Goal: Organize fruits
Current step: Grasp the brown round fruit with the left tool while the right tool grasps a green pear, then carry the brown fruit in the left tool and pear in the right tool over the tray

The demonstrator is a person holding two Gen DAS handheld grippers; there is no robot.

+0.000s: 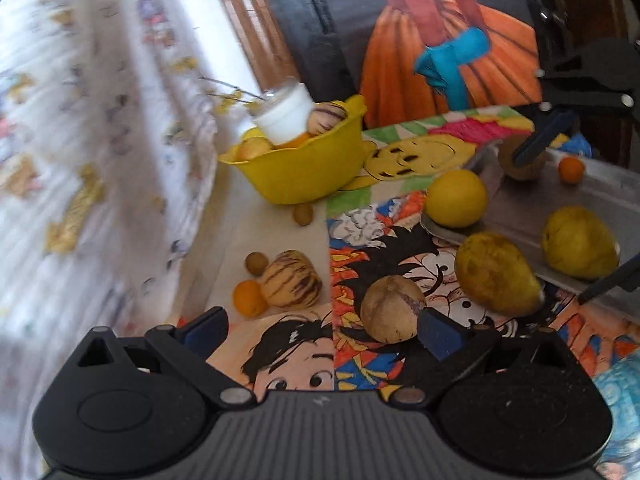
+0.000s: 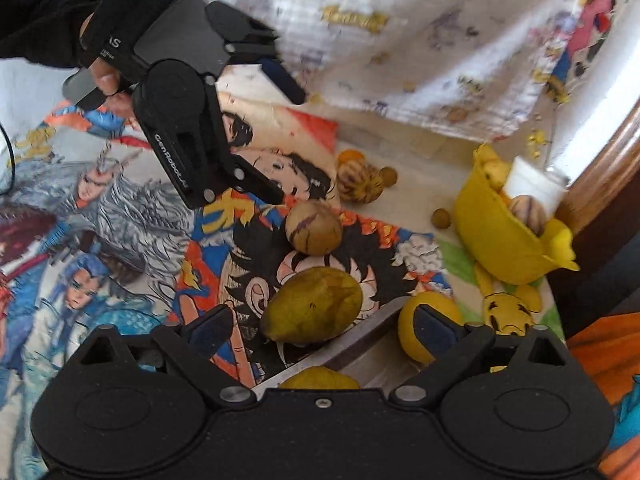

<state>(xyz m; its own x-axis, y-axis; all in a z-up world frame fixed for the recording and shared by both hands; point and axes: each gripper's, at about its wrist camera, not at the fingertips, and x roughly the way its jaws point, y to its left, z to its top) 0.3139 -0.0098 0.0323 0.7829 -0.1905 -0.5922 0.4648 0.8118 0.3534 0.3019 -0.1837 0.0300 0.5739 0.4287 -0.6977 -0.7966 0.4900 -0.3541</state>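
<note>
Two grippers hang over the counter [image 1: 280,232], both with jaws spread wide and nothing held between them. The left gripper [image 1: 324,332] has a round tan fruit [image 1: 392,308] just ahead, close to its right finger [image 1: 440,334] at about one o'clock. The right gripper [image 2: 324,332] has a greenish-yellow mango [image 2: 312,304] lying between its fingers but untouched. Beyond the tan fruit, at two o'clock in the left view, that mango rests against the rim of a metal tray [image 1: 600,188], which carries a yellow lemon [image 1: 456,198], another mango [image 1: 580,242] and a small orange fruit [image 1: 571,169]. At eleven o'clock sit a striped melon [image 1: 292,280] and a small orange [image 1: 249,298] touching it. Farther off at twelve o'clock, a yellow bowl [image 1: 300,172] holds more fruit and a white cup [image 1: 286,114].
</note>
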